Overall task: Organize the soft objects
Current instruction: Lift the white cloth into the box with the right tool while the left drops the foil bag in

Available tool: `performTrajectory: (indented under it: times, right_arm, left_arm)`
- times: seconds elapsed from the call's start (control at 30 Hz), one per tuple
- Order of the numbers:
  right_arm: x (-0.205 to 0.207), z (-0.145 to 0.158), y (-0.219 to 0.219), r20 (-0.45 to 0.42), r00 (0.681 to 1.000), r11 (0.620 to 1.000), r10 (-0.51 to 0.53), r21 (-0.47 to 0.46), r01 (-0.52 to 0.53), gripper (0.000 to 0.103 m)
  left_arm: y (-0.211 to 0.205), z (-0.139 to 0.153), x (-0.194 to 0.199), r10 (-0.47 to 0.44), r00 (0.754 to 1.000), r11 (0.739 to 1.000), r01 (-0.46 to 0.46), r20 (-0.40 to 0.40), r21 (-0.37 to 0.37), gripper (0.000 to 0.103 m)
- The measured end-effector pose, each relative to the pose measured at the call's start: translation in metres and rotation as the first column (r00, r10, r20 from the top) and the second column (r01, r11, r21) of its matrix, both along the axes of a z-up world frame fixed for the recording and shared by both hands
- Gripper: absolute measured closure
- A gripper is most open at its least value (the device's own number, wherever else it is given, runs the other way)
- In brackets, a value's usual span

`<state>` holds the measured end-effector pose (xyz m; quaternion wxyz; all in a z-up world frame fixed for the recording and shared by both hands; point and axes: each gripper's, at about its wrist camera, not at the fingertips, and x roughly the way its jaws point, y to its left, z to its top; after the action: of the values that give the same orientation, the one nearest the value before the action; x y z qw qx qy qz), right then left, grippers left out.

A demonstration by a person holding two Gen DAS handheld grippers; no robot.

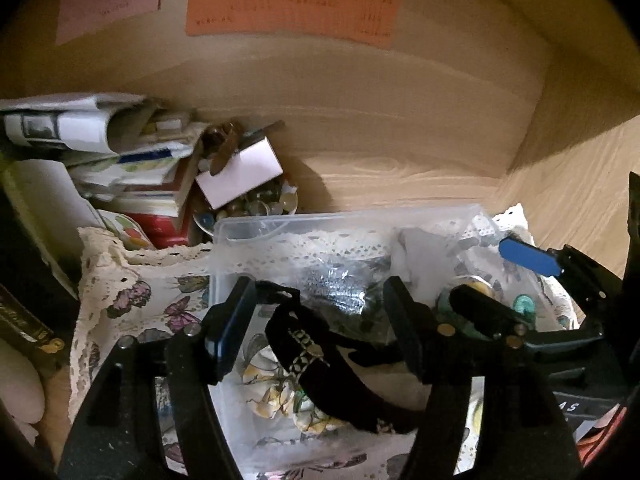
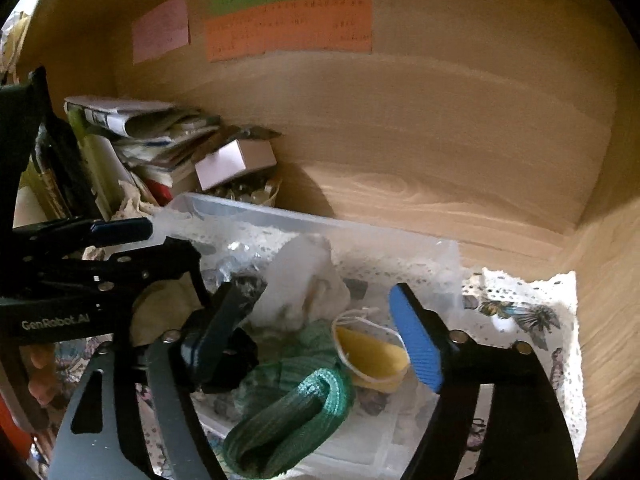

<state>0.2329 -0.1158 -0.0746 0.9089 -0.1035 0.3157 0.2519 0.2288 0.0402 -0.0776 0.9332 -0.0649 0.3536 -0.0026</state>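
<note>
In the left wrist view, my left gripper stands open over a clear plastic box. A black strap with a patterned band lies loose between its fingers, on a floral fabric piece. In the right wrist view, my right gripper is open over the same box. A folded green webbing band lies below it, untouched by the pads. A yellow item with white cord and a white cloth are also in the box. Each gripper shows at the edge of the other's view.
The box rests on a lace-edged butterfly cloth on a wooden shelf. Stacked books and papers, a small white carton and a bowl of trinkets crowd the back left. Coloured notes hang on the back wall.
</note>
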Motion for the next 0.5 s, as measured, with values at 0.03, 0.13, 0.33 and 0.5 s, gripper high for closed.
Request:
performTrajectory:
  times: [0.03, 0.13, 0.33, 0.5]
  right_arm:
    - [-0.003, 0.004, -0.002, 0.012, 1.0, 1.0, -0.002, 0.007, 0.002, 0.022]
    - [-0.011, 0.014, -0.009, 0.038, 0.999, 1.0, -0.004, 0.031, 0.003, 0.022]
    - [-0.037, 0.038, -0.021, 0.123, 0.992, 0.997, -0.01, 0.078, 0.001, 0.019]
    - [-0.062, 0.055, -0.031, 0.193, 0.981, 0.993, -0.015, 0.114, -0.008, 0.013]
  left_arm:
    - [0.0, 0.003, -0.003, 0.001, 1.0, 1.0, -0.001, 0.011, 0.002, 0.036]
    - [0.0, 0.014, -0.016, 0.004, 0.998, 1.0, -0.005, 0.058, 0.01, 0.03]
    - [-0.007, 0.037, -0.04, -0.008, 0.99, 1.0, 0.004, 0.141, 0.029, 0.028]
    - [-0.012, 0.051, -0.064, -0.028, 0.978, 0.999, 0.024, 0.208, 0.024, 0.027]
